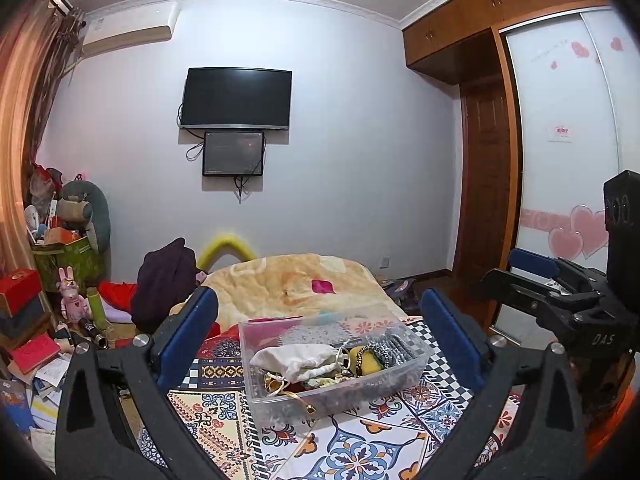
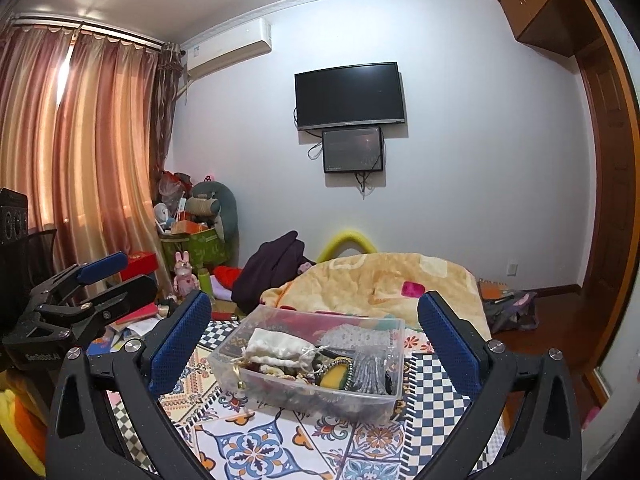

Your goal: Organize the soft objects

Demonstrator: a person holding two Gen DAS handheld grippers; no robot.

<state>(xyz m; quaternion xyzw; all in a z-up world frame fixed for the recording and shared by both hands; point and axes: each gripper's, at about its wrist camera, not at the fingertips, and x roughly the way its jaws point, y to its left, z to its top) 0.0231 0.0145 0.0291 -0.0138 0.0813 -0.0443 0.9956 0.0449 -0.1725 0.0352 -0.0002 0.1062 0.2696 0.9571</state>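
A clear plastic bin [image 1: 416,364] [image 2: 384,396] stands on the patterned bed cover. It holds a white drawstring pouch [image 1: 298,360] [image 2: 276,346], a yellow sponge-like piece [image 1: 370,364] [image 2: 334,378], a grey beaded item [image 1: 394,346] [image 2: 370,366] and other small soft things. My left gripper [image 1: 320,332] is open and empty, raised in front of the bin. My right gripper [image 2: 314,330] is open and empty, likewise facing the bin. Each gripper shows in the other's view, the right one [image 1: 532,276] and the left one [image 2: 104,276].
A beige blanket [image 1: 304,284] [image 2: 384,284] lies bunched behind the bin. A dark garment [image 1: 164,284] [image 2: 272,272] hangs off the bed's left side. Clutter, boxes and a pink bunny toy [image 1: 72,296] fill the left floor. A wardrobe [image 1: 568,128] stands on the right.
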